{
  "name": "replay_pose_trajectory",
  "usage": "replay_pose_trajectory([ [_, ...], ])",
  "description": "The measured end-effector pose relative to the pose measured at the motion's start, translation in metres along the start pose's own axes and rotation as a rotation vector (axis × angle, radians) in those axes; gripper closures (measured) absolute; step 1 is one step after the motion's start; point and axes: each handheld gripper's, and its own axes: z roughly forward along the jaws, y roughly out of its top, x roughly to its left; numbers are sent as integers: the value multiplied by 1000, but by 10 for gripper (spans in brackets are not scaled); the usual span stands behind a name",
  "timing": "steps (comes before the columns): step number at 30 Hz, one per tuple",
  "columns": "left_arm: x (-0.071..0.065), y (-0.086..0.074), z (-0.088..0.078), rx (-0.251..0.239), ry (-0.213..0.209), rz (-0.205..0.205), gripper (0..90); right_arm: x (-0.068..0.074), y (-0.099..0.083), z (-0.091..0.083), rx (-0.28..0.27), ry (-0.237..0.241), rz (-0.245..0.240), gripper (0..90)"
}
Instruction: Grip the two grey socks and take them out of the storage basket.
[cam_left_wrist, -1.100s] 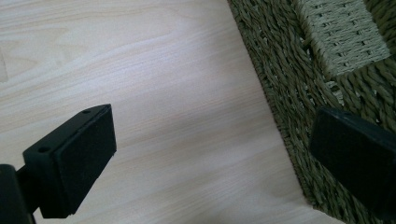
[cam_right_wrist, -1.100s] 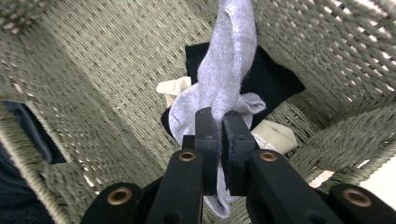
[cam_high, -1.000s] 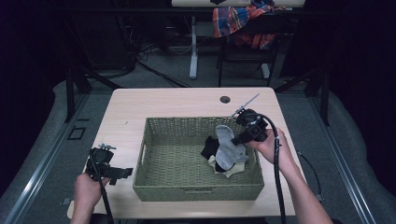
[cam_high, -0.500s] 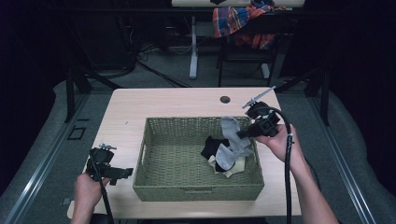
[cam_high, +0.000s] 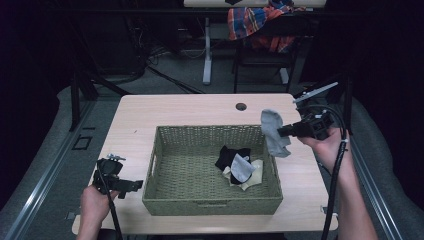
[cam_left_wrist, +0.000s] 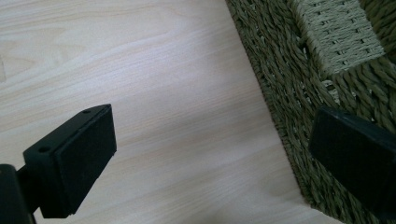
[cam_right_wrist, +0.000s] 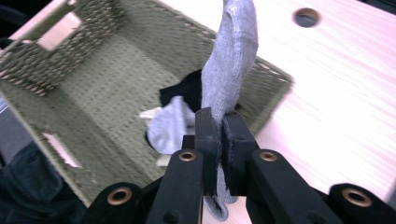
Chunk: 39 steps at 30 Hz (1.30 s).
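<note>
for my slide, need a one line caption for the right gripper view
Right gripper clamps a grey sock above the woven basket, where more socks lie.

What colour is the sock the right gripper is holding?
Grey: the grey sock is clamped in the right gripper, clearest in the right gripper view.

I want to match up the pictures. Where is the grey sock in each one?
High view: grey sock hangs from the right tongs, over the basket's right rim.
Right gripper view: centre, pinched between the jaws.
Left gripper view: no sock here.
Shared landmark: the woven basket, seen in all three.
</note>
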Motion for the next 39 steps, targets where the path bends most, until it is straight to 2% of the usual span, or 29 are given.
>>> replay_pose_trajectory([
  [8,1,0,0,-3,4,4,12,-20,-12,-14,-14,-49,60,865],
  [13,1,0,0,-2,3,2,12,-27,-16,-18,-14,-62,80,864],
  [21,0,0,0,1,0,-2,12,-45,-25,-17,21,-106,131,864],
  [25,0,0,0,-1,1,0,12,-55,-31,-11,59,-120,165,864],
  [29,0,0,0,0,2,0,12,-63,-35,-1,97,-120,188,864],
  [32,0,0,0,1,2,2,12,-73,-41,13,144,-109,213,864],
  [35,0,0,0,2,1,0,12,-77,-43,19,161,-110,227,863],
  [36,0,0,0,3,1,0,12,-81,-46,27,189,-107,237,864],
  [38,0,0,1,2,0,1,12,-83,-47,30,202,-102,237,863],
  [39,0,0,1,1,1,0,12,-86,-50,41,241,-97,240,863],
])
